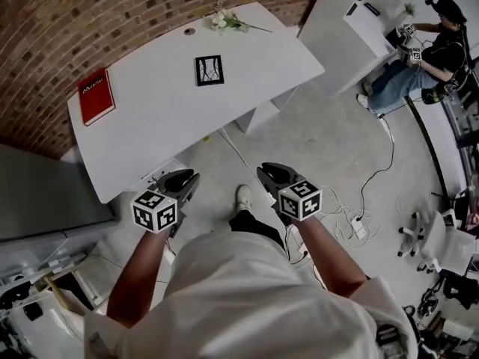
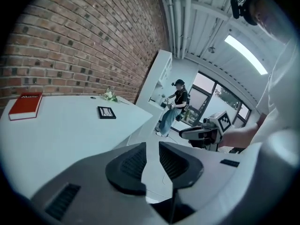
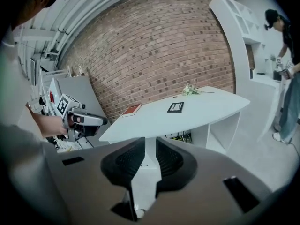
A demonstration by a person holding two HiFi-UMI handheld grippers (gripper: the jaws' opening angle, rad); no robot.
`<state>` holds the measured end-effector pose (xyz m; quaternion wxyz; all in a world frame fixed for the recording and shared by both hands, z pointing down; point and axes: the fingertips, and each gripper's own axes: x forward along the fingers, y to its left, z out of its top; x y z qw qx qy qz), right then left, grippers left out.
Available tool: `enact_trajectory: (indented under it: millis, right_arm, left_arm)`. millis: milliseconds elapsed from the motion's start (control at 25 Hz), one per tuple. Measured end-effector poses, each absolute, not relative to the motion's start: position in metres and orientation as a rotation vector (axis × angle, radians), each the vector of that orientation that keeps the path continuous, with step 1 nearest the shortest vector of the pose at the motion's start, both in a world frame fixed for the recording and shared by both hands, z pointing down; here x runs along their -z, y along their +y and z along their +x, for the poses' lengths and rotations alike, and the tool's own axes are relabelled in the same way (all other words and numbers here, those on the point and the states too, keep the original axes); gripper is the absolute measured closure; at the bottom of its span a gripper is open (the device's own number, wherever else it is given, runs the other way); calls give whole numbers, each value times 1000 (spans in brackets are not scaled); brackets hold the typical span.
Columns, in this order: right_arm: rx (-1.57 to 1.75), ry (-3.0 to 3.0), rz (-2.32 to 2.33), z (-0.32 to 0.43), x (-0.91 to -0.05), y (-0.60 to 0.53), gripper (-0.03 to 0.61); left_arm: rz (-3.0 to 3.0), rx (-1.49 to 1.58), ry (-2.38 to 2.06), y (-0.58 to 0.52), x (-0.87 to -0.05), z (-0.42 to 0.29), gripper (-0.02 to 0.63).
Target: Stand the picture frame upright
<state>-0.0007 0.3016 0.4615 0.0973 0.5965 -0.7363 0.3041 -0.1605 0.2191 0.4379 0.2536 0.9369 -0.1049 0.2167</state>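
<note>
Lying flat on table (image 1: 157, 122): picture frame (image 1: 209, 70); red book (image 1: 96, 96), title unreadable.

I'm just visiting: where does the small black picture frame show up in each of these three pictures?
Head view: picture frame upper middle, flat on the white table.
Left gripper view: picture frame left of centre, above the jaws.
Right gripper view: picture frame right of centre, above the jaws.
Shared landmark: the red book, left of the frame in every view.

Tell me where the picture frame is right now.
In the head view the frame lies flat on the table, right of the red book and just below the flowers.
</note>
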Motion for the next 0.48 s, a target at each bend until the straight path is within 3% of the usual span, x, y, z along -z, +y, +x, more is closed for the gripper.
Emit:
enact_trajectory:
  millis: [480]
  right_arm:
    - [-909,-2290,1526,126,-483,154,523]
  left_arm:
    - [2460,-620,-522,100,-447,-70,526]
